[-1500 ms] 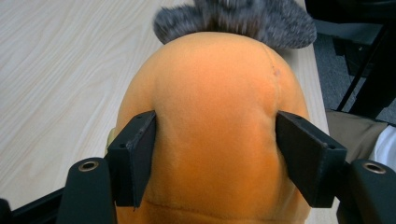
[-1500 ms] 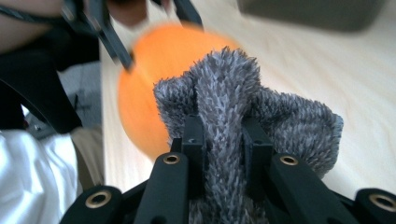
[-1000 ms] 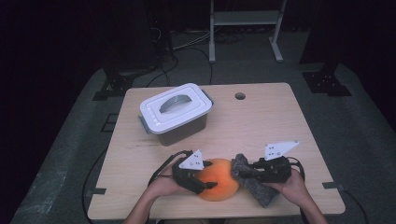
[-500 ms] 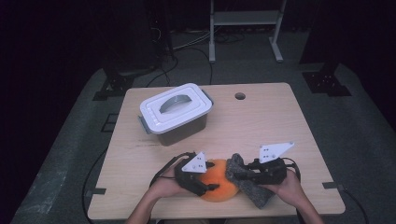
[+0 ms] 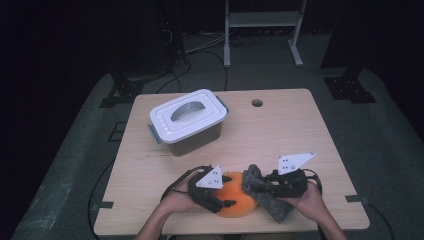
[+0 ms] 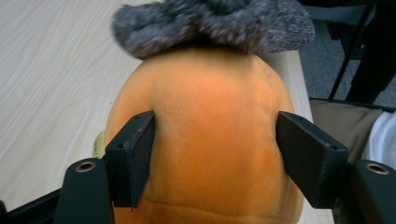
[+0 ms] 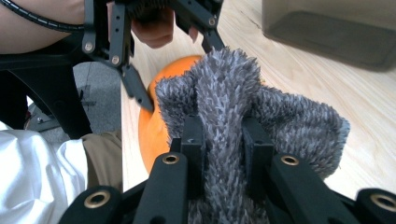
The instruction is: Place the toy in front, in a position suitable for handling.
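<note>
Jaws on my left gripper (image 6: 215,158) clamp the orange plush ball (image 6: 205,140) at the table's (image 5: 280,130) near edge; right gripper (image 7: 223,140) pinches the grey fuzzy cloth (image 7: 233,98), which touches the ball's top.

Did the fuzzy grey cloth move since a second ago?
Yes. The fuzzy grey cloth, pinched in the right gripper, slid left onto the round orange plush toy, while the white-lidded plastic box stayed put.

orange plush ball (image 6: 205,140) cut off below, grey fuzzy cloth (image 6: 210,21) blurred
</note>
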